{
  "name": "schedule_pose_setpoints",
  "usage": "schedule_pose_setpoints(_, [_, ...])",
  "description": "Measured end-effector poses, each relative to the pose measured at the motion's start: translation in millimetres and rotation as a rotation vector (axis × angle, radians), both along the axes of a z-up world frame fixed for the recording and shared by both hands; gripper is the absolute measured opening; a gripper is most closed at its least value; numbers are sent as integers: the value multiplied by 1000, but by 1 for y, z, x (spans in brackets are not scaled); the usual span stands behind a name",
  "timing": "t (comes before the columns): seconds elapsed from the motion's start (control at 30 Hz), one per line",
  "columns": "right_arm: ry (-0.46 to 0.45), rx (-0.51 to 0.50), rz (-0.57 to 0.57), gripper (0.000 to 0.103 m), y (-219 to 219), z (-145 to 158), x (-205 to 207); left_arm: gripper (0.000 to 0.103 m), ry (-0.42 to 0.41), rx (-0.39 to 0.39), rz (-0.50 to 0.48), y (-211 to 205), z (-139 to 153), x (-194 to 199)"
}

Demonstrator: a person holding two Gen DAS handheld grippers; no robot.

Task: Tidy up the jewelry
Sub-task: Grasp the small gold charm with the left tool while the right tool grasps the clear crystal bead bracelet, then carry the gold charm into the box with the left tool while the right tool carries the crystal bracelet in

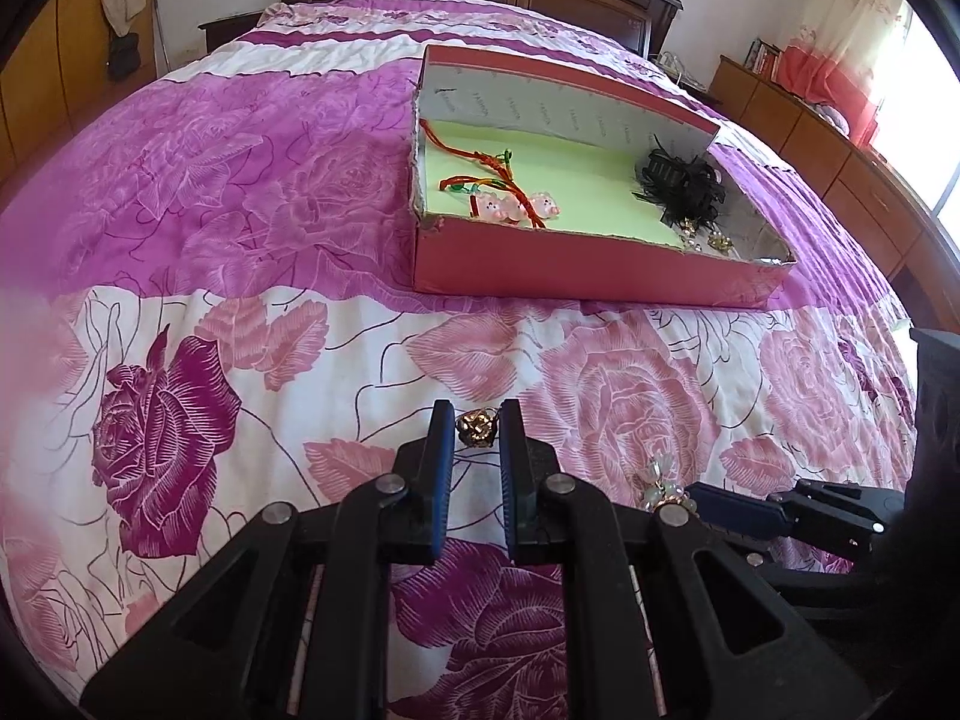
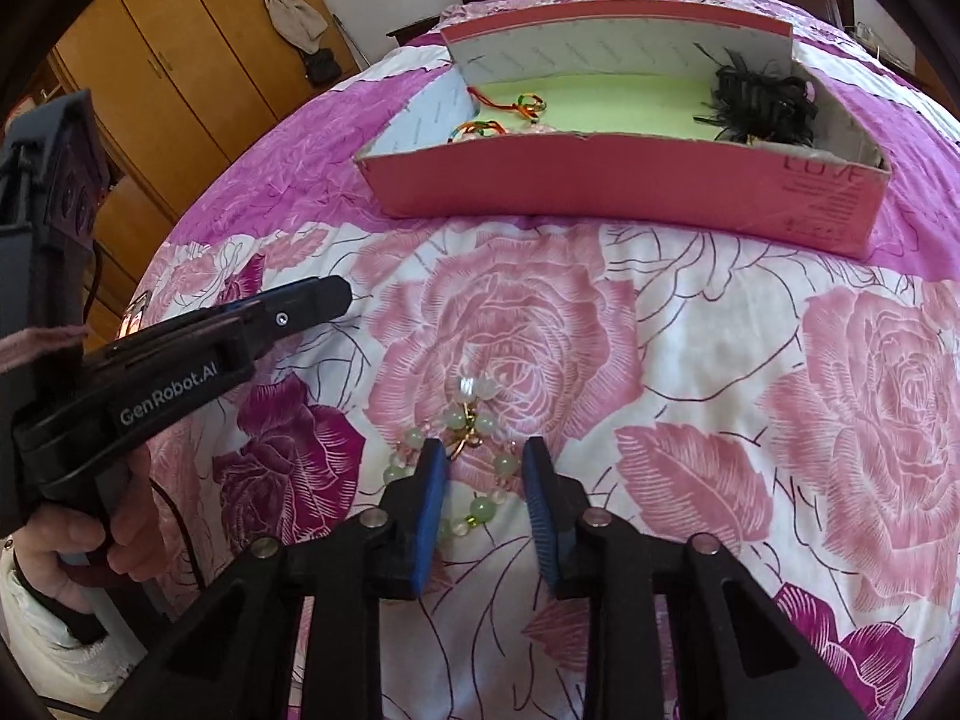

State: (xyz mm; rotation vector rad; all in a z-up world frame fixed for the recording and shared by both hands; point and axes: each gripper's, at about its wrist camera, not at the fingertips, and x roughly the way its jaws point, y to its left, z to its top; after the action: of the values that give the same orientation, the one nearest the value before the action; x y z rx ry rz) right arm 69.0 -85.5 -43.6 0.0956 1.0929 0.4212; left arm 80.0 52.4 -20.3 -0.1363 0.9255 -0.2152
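Two claws over jewelry on the bed (image 1: pixel 240 240).
Left claw (image 1: pixel 477 429) clamped on gold ring (image 1: pixel 476 427); right claw (image 2: pixel 485 461) apart, straddling bead bracelet (image 2: pixel 480 456), pads not pressing.

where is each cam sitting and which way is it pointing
Left wrist: on the left gripper, angled down across the bedspread toward the pink box; its own fingers pinch a gold ring.
Right wrist: on the right gripper, facing likewise; its fingers straddle a green bead bracelet; a hand shows.
Shared: box, bedspread, bracelet, each other's gripper.
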Motion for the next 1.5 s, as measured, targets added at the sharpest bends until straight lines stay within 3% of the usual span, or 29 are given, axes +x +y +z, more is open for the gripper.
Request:
schedule_pose_setpoints(0.07, [-4, -4, 8, 17, 0, -1, -1, 6, 0, 2, -1, -1, 0, 0])
schedule_pose_setpoints(0.3, [-50, 27, 3, 11, -8, 9, -10, 6, -15, 2, -5, -4, 4, -1])
schedule_pose_setpoints(0.63, [-174, 51, -72, 9, -31, 31, -17, 6, -73, -24, -9, -12, 21, -4])
schedule_pose_setpoints(1.1, [-324, 12, -79, 9, -36, 56, -19, 6, -173, -51, -9, -24, 46, -4])
schedule_pose_setpoints(1.5, [-434, 13, -124, 9, -48, 86, -2, 6, -257, -58, -22, -38, 64, 9])
